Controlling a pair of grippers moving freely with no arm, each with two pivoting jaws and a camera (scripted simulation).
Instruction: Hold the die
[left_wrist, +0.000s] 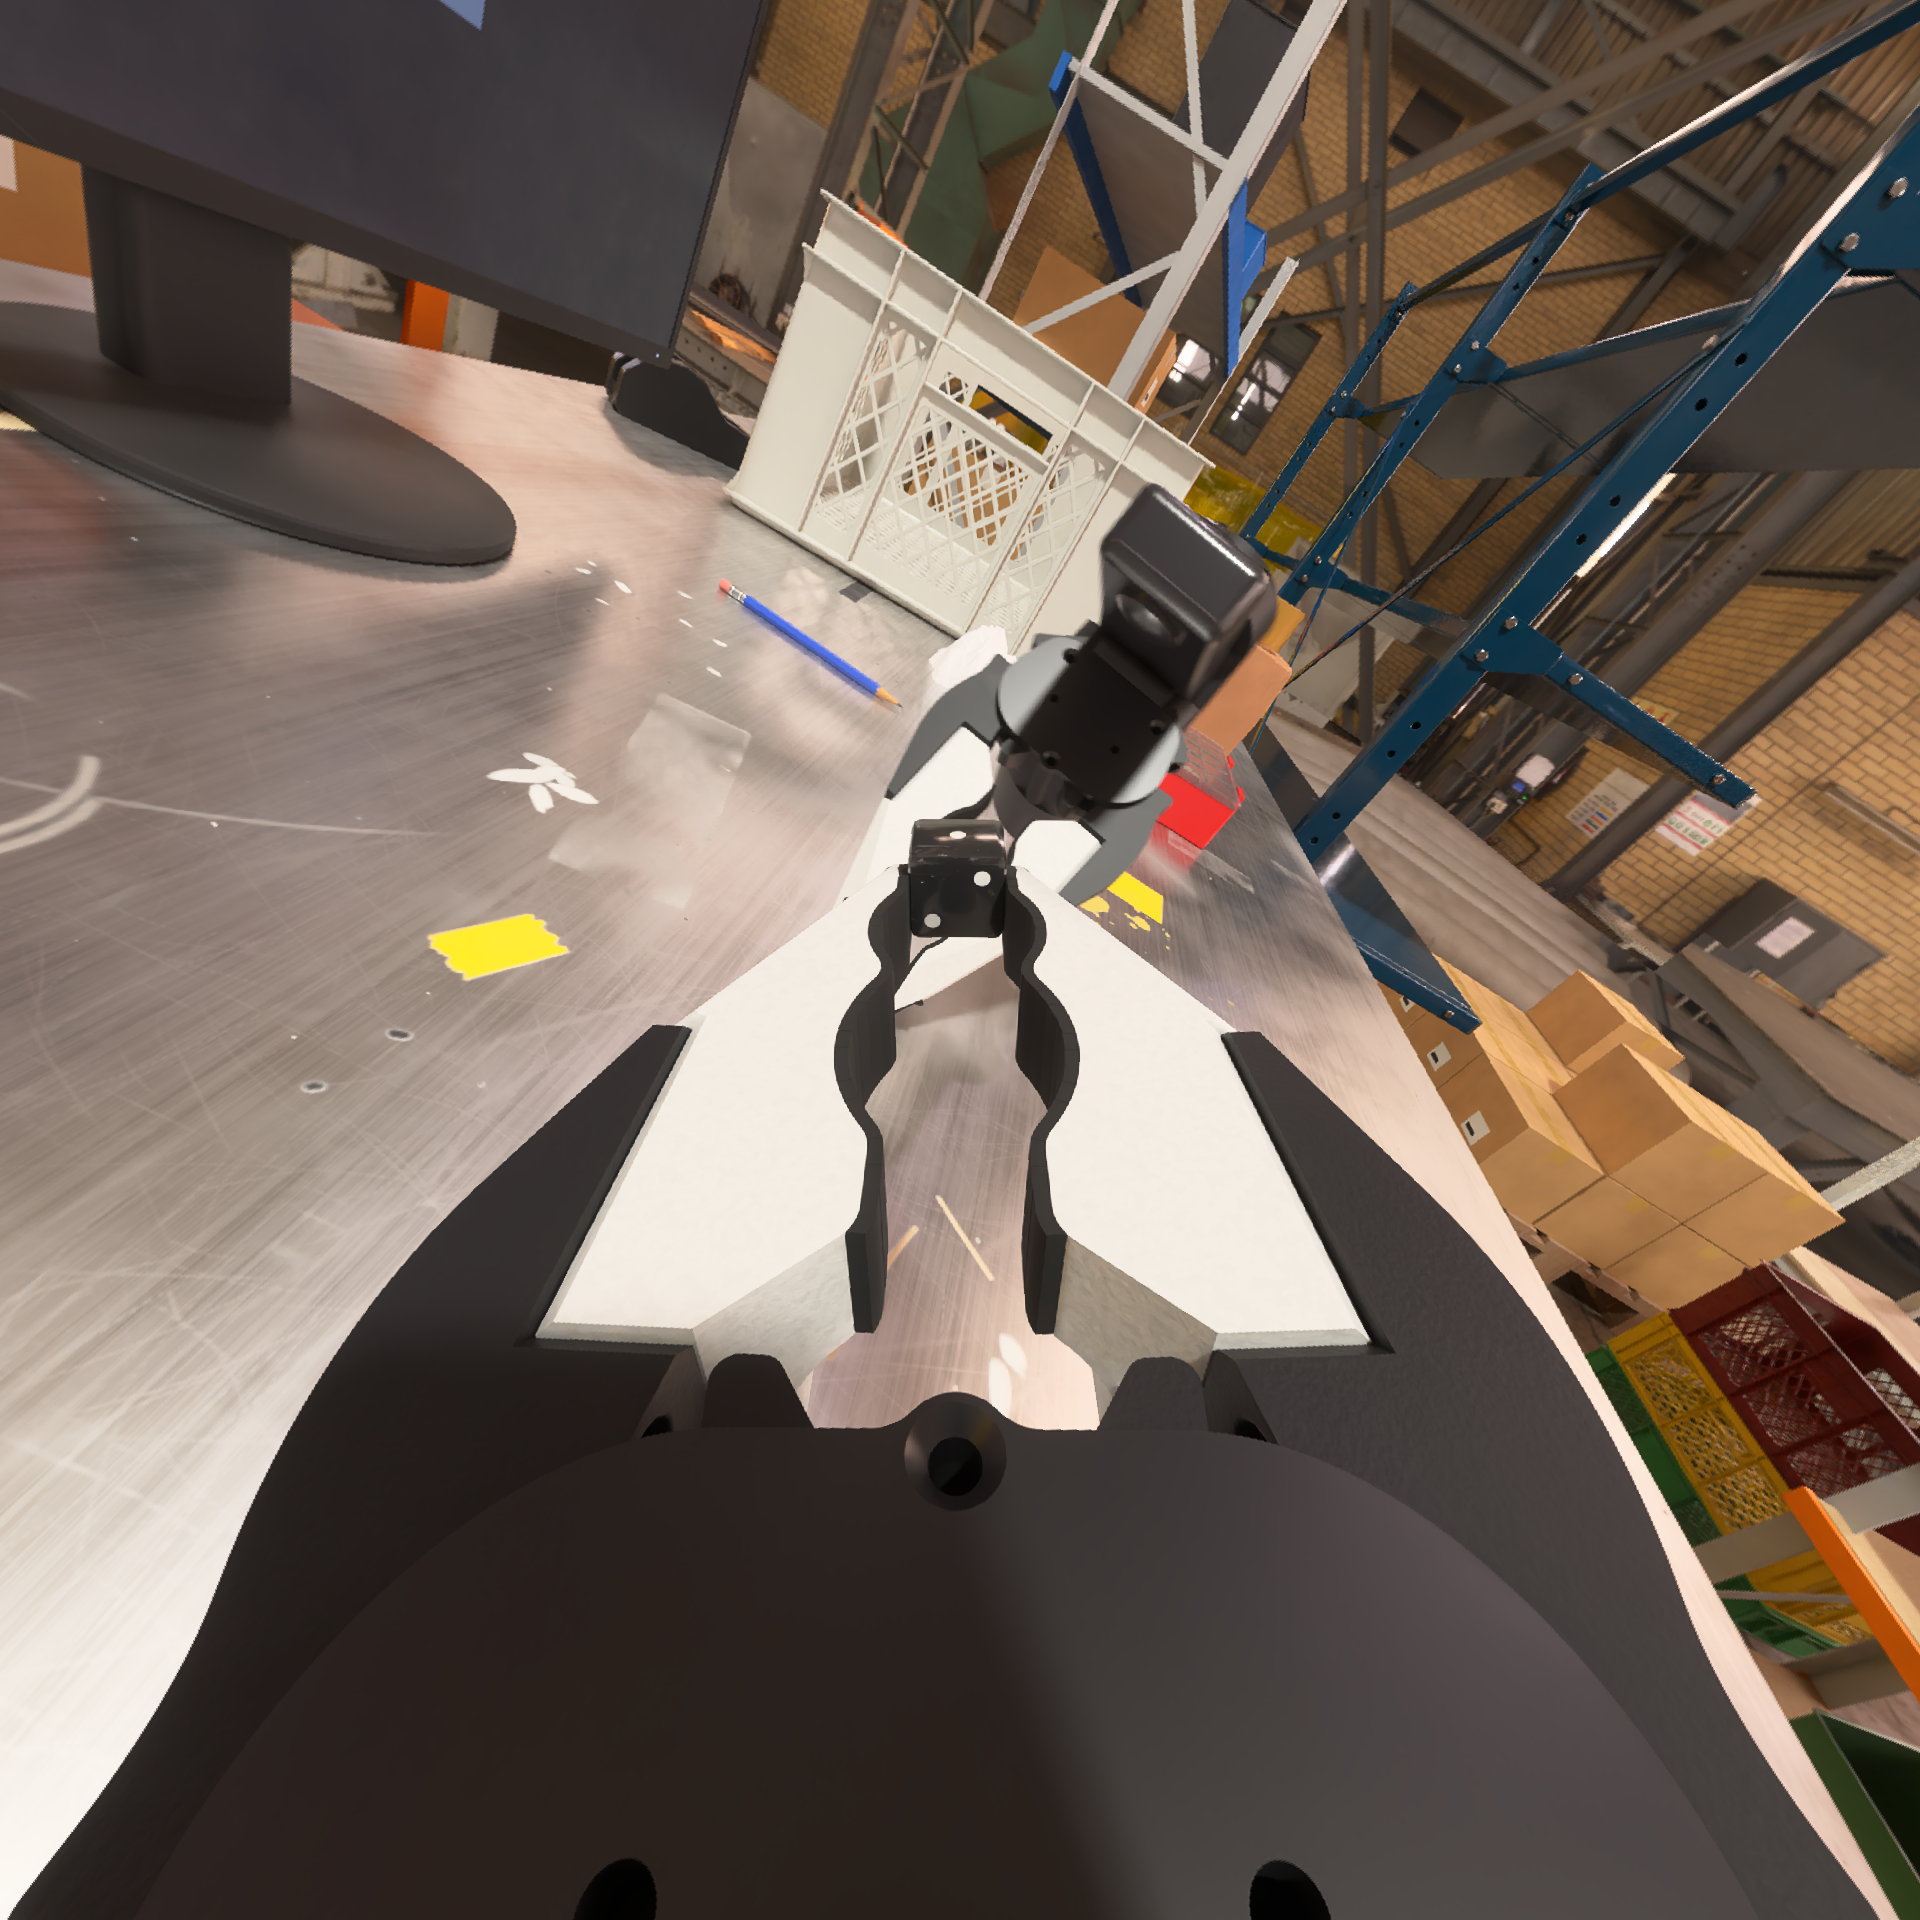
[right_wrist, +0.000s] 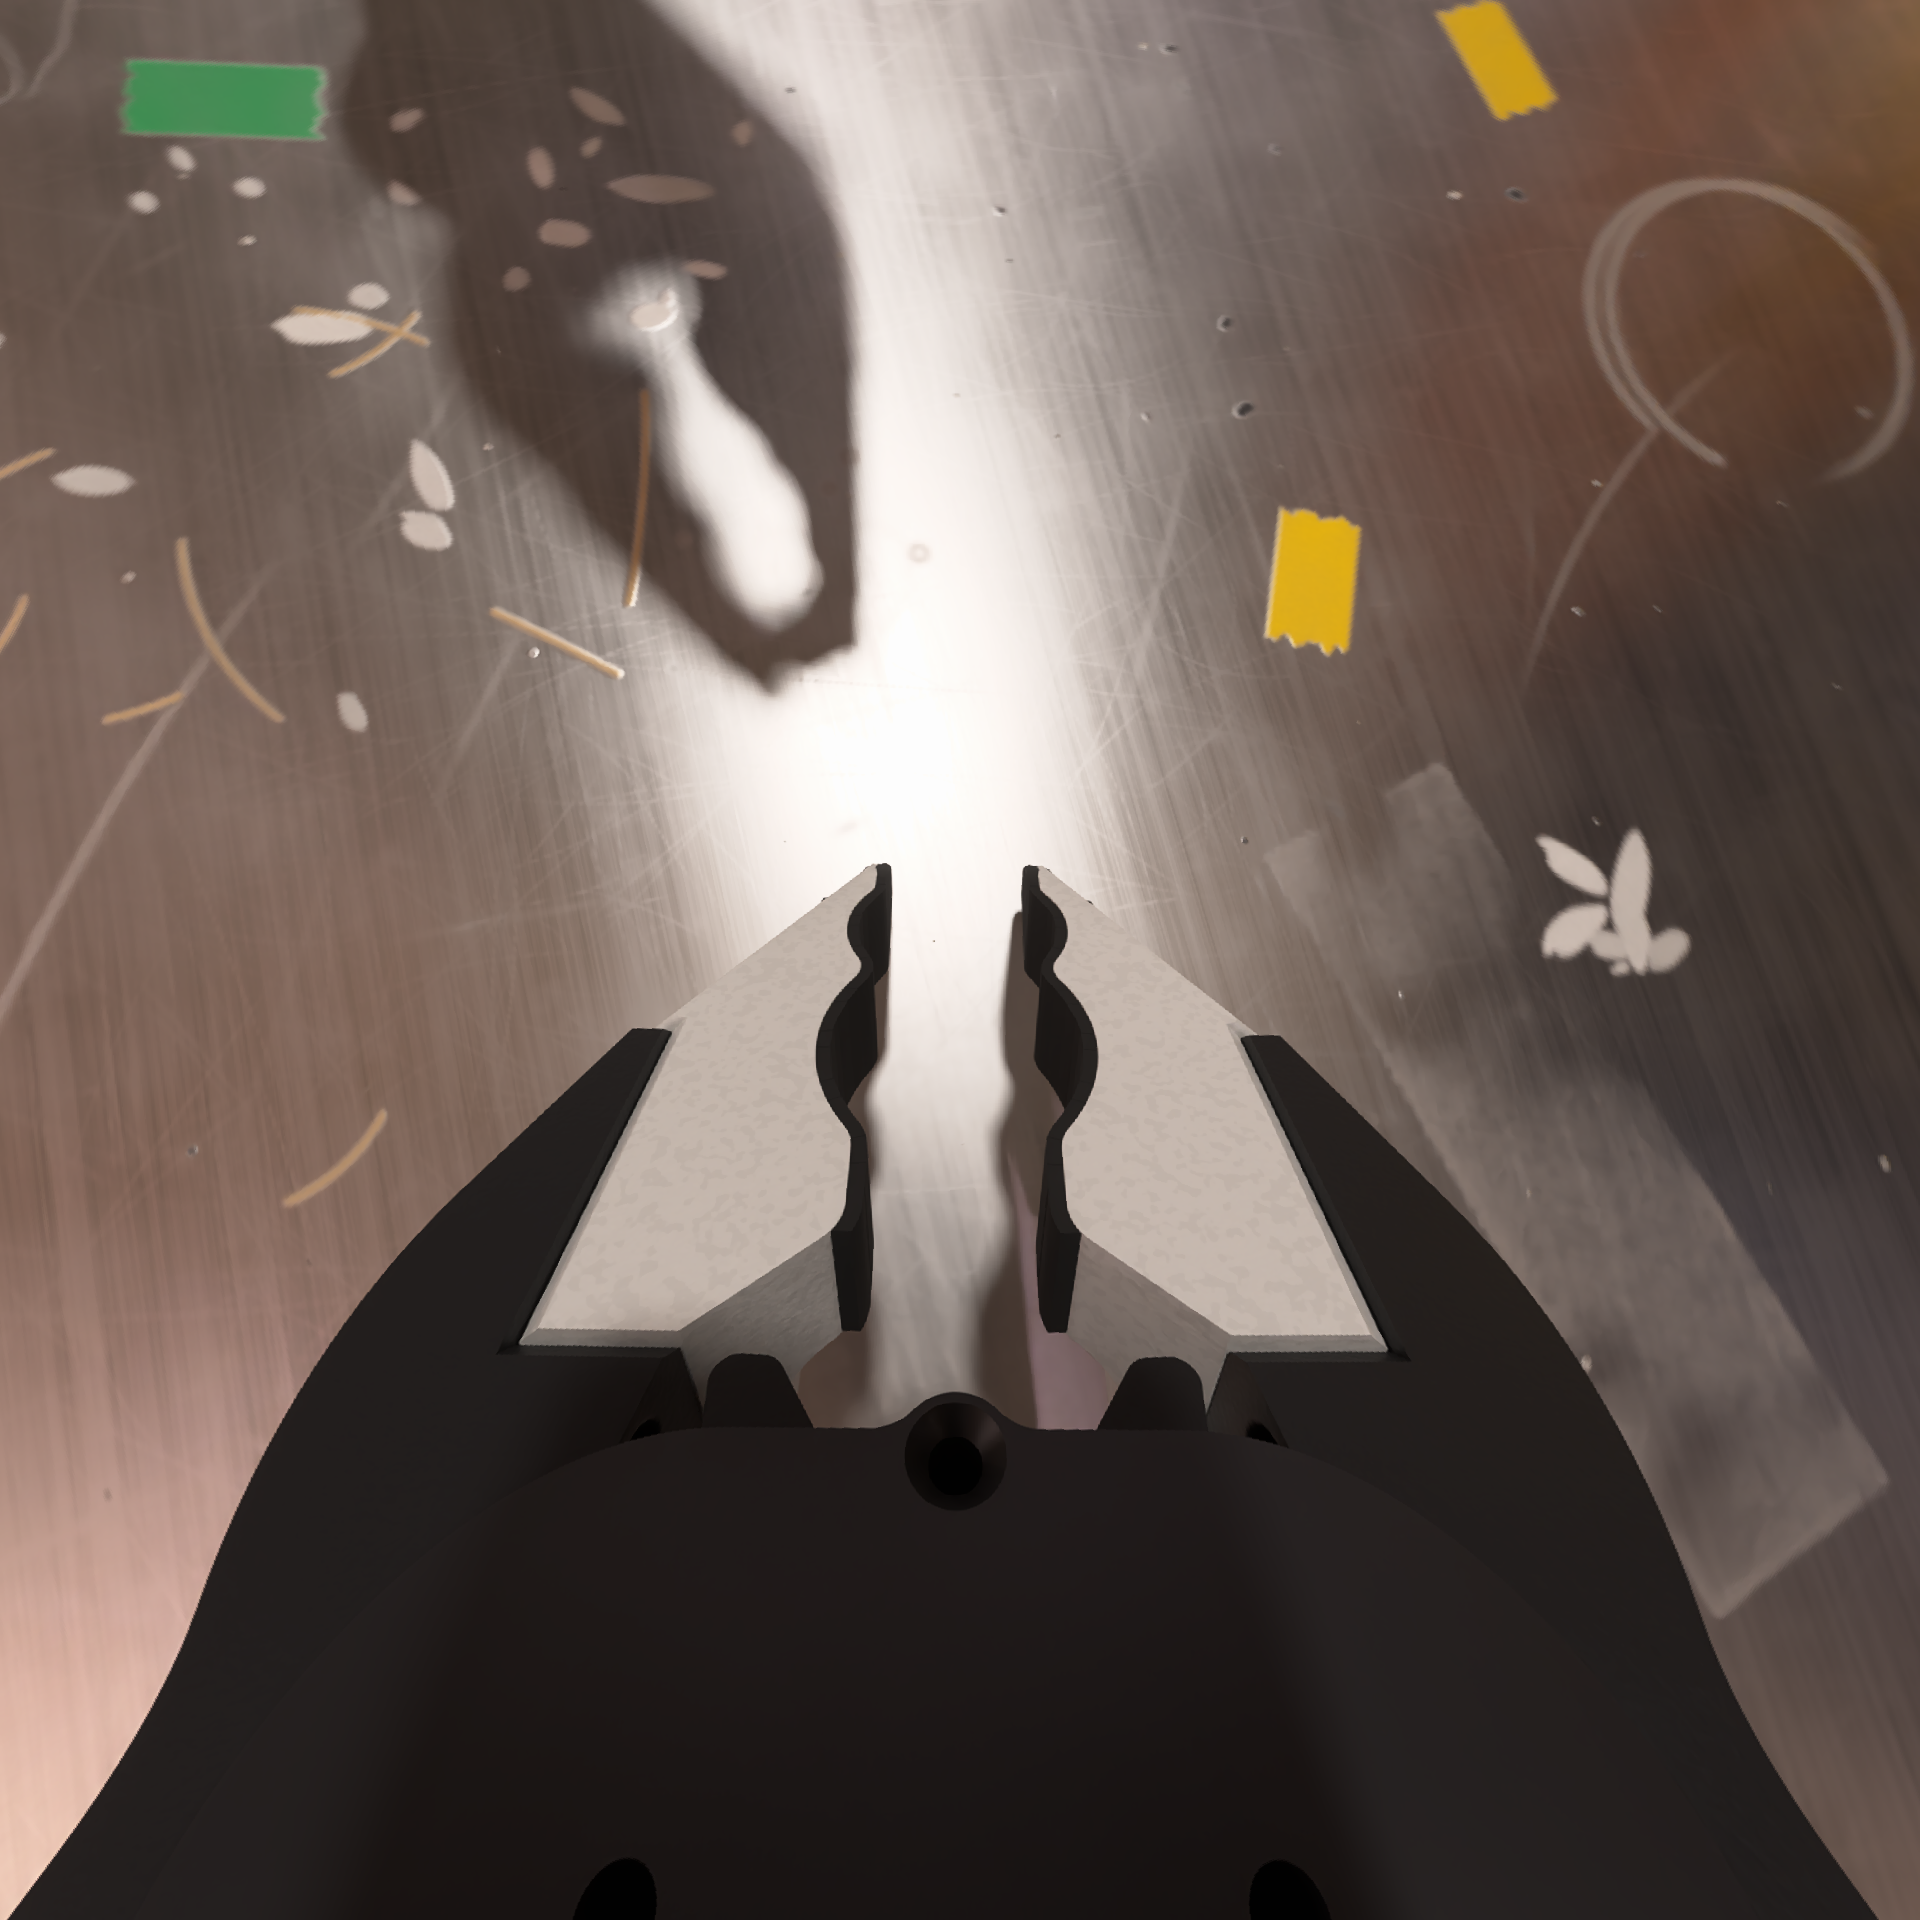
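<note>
A black die (left_wrist: 956, 896) with white pips is pinched between the fingertips of my left gripper (left_wrist: 956, 883), held a little above the brushed metal table (left_wrist: 312, 1143). My right gripper (right_wrist: 956, 873) points down at the table with a narrow gap between its fingers and nothing in it. In the left wrist view the right gripper (left_wrist: 997, 836) hangs just beyond and above the die, fingers spread to either side. The die does not show in the right wrist view.
A dark monitor on a round stand (left_wrist: 260, 457) stands at the far left. A white lattice crate (left_wrist: 935, 468), a blue pencil (left_wrist: 810, 644) and a red box (left_wrist: 1195, 810) lie beyond. Yellow tape (left_wrist: 497, 943) marks the table. The table edge (left_wrist: 1455, 1195) runs along the right.
</note>
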